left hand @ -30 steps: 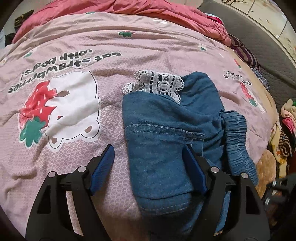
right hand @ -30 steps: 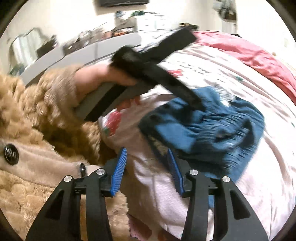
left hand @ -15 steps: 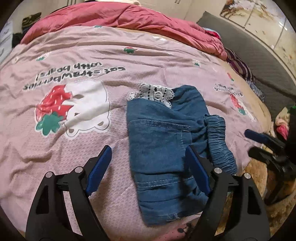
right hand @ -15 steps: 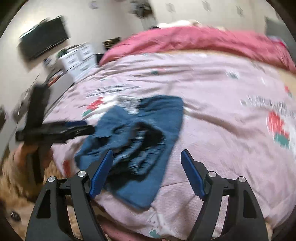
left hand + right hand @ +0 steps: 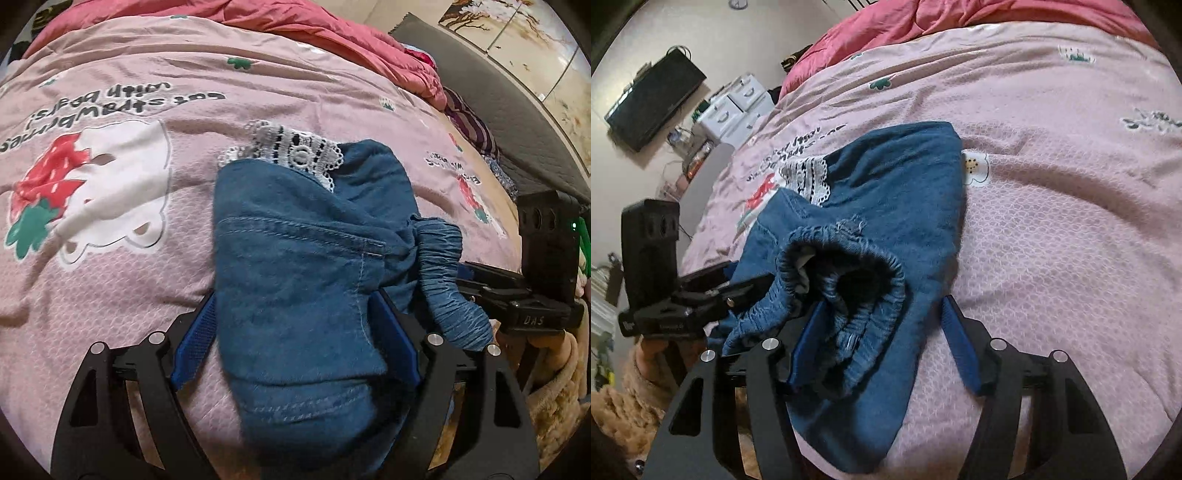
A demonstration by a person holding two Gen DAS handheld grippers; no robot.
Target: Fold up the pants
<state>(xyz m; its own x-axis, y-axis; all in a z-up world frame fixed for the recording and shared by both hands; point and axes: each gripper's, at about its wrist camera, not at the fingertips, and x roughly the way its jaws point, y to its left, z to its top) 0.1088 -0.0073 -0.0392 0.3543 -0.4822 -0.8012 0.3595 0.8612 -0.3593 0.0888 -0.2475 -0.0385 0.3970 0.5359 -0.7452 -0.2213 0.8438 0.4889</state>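
Two grippers over folded denim pants (image 5: pixel 295 266) on pink bedspread (image 5: pixel 110 258).
Left gripper (image 5: pixel 295 343) wide, straddling fabric; right gripper (image 5: pixel 882 339) closing around elastic waistband (image 5: pixel 857 280).

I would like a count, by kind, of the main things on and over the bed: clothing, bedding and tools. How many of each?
Clothing: 1, the blue denim pants with a white lace trim.
Bedding: 2, the pink printed cover and the red quilt behind it.
Tools: 2, the left tool and the right tool.
Total: 5
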